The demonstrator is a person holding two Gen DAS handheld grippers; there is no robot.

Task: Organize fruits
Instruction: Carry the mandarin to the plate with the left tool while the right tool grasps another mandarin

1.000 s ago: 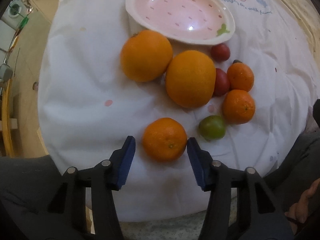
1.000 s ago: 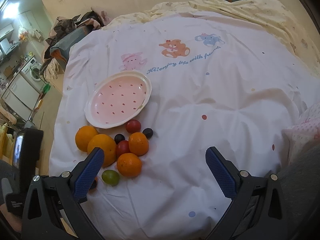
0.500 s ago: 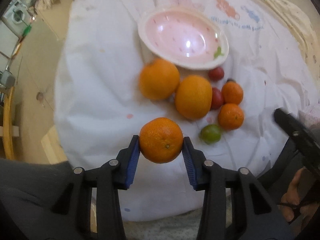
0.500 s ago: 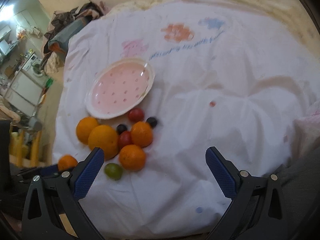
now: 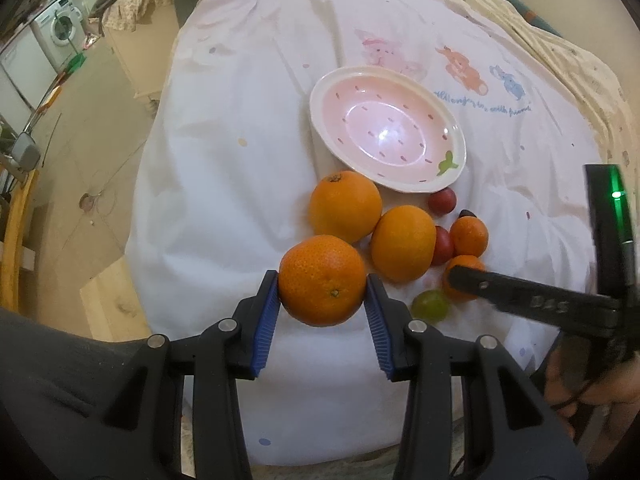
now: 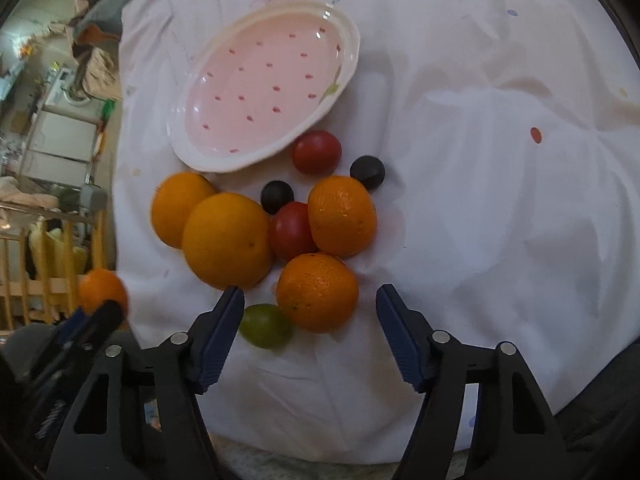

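My left gripper [image 5: 322,304] is shut on a mandarin [image 5: 322,280] and holds it above the white cloth, short of the fruit pile. The same mandarin shows at the left of the right wrist view [image 6: 102,290]. The empty pink dotted plate [image 5: 456,168] lies beyond the pile; it also shows in the right wrist view [image 6: 224,162]. My right gripper [image 6: 310,316] is open, with a mandarin [image 6: 317,292] between its fingers and a green fruit [image 6: 266,326] next to its left finger. Two big oranges [image 6: 226,240], red tomatoes [image 6: 316,152] and dark fruits [image 6: 367,172] lie between gripper and plate.
The fruits lie on a white printed sheet [image 6: 500,200] over a bed. The sheet's near edge drops off just behind both grippers. A floor with a washing machine [image 5: 60,30] is to the left. A wooden rail [image 6: 48,280] stands at the left edge.
My left gripper has closed on the mandarin and lifted it off the sheet. My right gripper has moved down and forward to the pile, its jaws now around a mandarin.
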